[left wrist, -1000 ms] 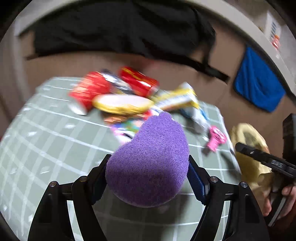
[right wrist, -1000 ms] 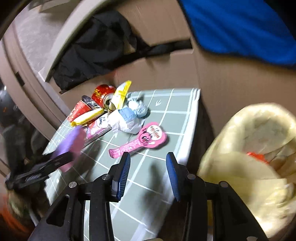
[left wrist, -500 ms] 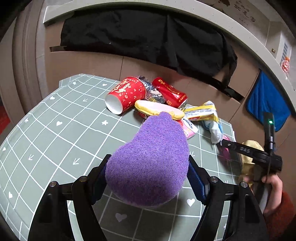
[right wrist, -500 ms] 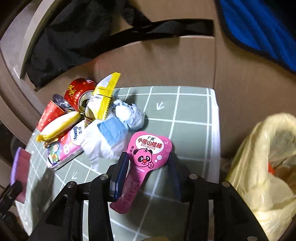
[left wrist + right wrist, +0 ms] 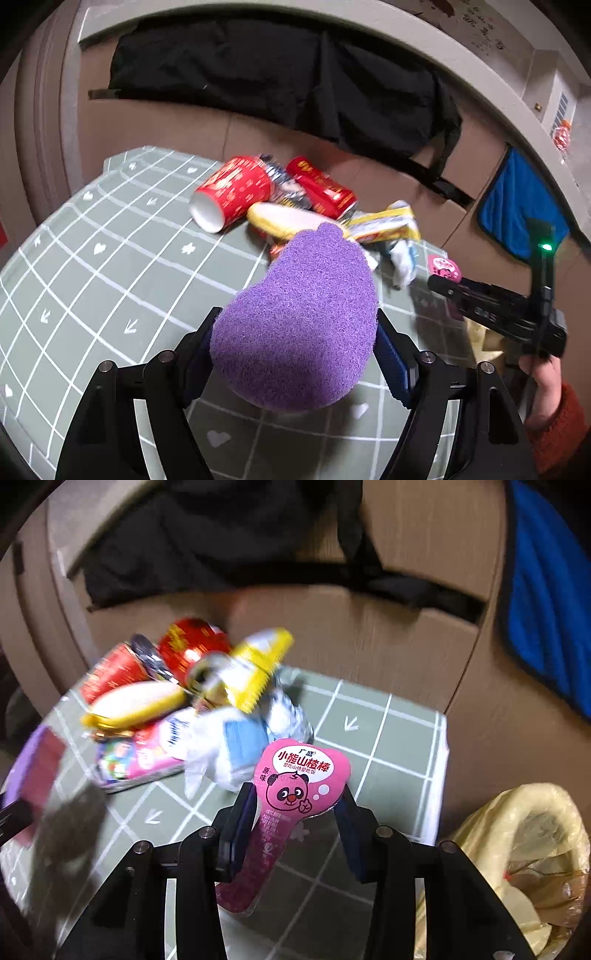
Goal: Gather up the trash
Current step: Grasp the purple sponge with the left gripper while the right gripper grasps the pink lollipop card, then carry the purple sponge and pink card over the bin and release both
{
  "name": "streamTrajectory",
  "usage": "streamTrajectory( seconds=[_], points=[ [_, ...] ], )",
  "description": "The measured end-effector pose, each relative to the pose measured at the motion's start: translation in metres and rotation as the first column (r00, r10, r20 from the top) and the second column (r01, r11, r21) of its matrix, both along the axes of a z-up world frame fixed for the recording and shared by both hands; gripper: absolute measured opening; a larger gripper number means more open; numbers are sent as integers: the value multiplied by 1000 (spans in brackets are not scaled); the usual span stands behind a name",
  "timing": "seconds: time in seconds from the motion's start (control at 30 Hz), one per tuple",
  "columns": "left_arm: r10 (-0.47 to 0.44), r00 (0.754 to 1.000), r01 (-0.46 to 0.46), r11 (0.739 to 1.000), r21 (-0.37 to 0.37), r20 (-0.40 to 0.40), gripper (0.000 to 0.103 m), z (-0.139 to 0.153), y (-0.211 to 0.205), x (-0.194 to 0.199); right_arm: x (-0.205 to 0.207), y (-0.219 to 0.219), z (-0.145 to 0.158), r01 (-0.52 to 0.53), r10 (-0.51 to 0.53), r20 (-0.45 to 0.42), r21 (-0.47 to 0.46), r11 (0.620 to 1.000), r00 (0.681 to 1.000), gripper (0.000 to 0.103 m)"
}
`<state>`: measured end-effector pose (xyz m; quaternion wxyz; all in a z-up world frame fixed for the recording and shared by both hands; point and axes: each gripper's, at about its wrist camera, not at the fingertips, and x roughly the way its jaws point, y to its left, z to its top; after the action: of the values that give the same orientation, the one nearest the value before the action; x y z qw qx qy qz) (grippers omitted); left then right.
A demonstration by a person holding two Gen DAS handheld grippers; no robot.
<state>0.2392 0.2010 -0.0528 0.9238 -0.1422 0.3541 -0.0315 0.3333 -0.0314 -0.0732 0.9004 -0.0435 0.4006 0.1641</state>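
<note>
My left gripper (image 5: 295, 354) is shut on a purple sponge (image 5: 299, 321) and holds it above the green grid mat (image 5: 110, 280). My right gripper (image 5: 299, 801) has its jaws on both sides of a pink panda lollipop wrapper (image 5: 299, 775); whether it is lifted off the mat (image 5: 388, 746) I cannot tell. A trash pile lies behind: red paper cup (image 5: 232, 192), red can (image 5: 321, 192), yellow wrappers (image 5: 384, 225), white-blue crumpled wrapper (image 5: 236, 753). The right gripper also shows in the left wrist view (image 5: 495, 310).
A bin lined with a yellow bag (image 5: 517, 856) stands beside the mat's right edge. A black bag (image 5: 280, 81) and a blue cloth (image 5: 517, 206) hang on the brown wall behind the table.
My right gripper has moved forward over the pink wrapper, and its jaws now stand on either side of it. My left gripper keeps hold of the sponge and has shifted slightly.
</note>
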Motion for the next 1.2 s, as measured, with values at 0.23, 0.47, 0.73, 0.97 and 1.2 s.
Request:
streamTrajectory(
  seconds=[0.23, 0.47, 0.73, 0.97, 1.2],
  points=[
    [-41, 994, 37, 999, 37, 105, 77, 46, -35, 5, -41, -29, 52, -37, 28, 125, 67, 997, 992, 40],
    [-107, 972, 91, 992, 84, 209, 77, 92, -93, 7, -75, -70, 99, -61, 34, 265, 94, 994, 964, 40],
    [-220, 935, 198, 974, 107, 278, 77, 120, -174, 11, -109, -148, 132, 18, -56, 369, 103, 994, 928, 40],
    [-323, 903, 290, 945, 151, 285, 77, 124, -240, 9, -134, -214, 147, 133, -175, 397, 132, 982, 901, 40],
    [-367, 893, 336, 929, 156, 262, 77, 116, -274, 9, -145, -246, 141, 199, -240, 406, 141, 970, 882, 40]
  ],
)
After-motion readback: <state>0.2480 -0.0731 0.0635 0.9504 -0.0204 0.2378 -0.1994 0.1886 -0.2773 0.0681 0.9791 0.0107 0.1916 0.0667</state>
